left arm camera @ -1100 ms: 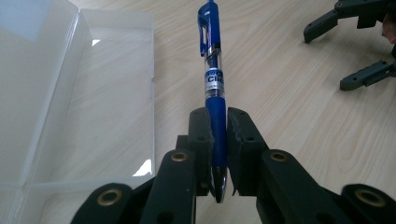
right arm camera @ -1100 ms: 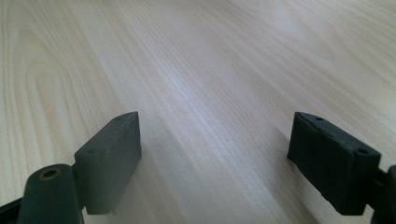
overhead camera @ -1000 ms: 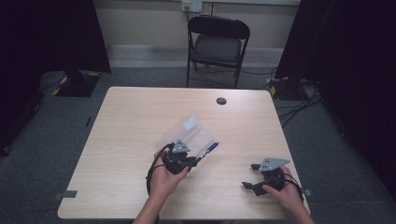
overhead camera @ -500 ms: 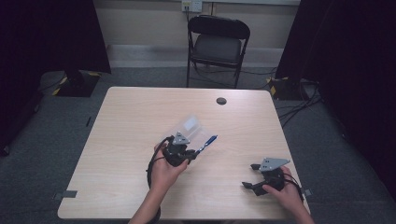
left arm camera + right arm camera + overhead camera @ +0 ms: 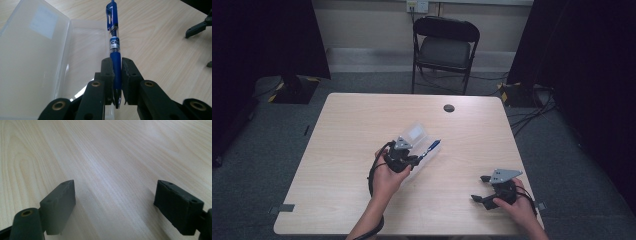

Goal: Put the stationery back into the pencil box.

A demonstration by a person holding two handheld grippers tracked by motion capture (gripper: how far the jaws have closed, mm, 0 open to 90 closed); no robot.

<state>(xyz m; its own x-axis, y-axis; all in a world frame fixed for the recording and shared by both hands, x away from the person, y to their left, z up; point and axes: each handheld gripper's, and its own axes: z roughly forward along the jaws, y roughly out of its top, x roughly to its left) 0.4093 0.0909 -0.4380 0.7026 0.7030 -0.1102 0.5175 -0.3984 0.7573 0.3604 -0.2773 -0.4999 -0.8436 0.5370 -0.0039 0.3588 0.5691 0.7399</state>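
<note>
**Left gripper view: pen held by its lower barrel above the open case**

Left gripper view shows the left gripper [image 5: 117, 72] clamped shut on a blue click pen with a clear mid-section [image 5: 114, 37]. The pen is pinched at its lower barrel, its tip pointing back toward the camera and its clip end reaching forward over the edge of a clear plastic hinged pencil case [image 5: 37, 62], which lies open on the light wooden table [image 5: 162, 37]. In the high view the pen [image 5: 432, 146] is seen just beside the far right edge of the case [image 5: 414, 135], near the middle of the table [image 5: 342, 150].

Several risks can be judged from this. The pen is gripped near one end, so it could pivot or slide between the pads if the hand is tilted. The case is light and is not held down, so it might be pushed or tipped if it is nudged by the pen or the jaws. If the pen is let go while part of it overhangs the case wall, it could roll off onto the table.

The right gripper [image 5: 492, 192] is seen well apart from the case, near the table's front right corner; in the right gripper view its jaws stand wide open with nothing between them, only bare table [image 5: 112, 157].

Counted: one pen, one case, two grippers, one table, one black folding chair [image 5: 444, 47] beyond the case.
</note>
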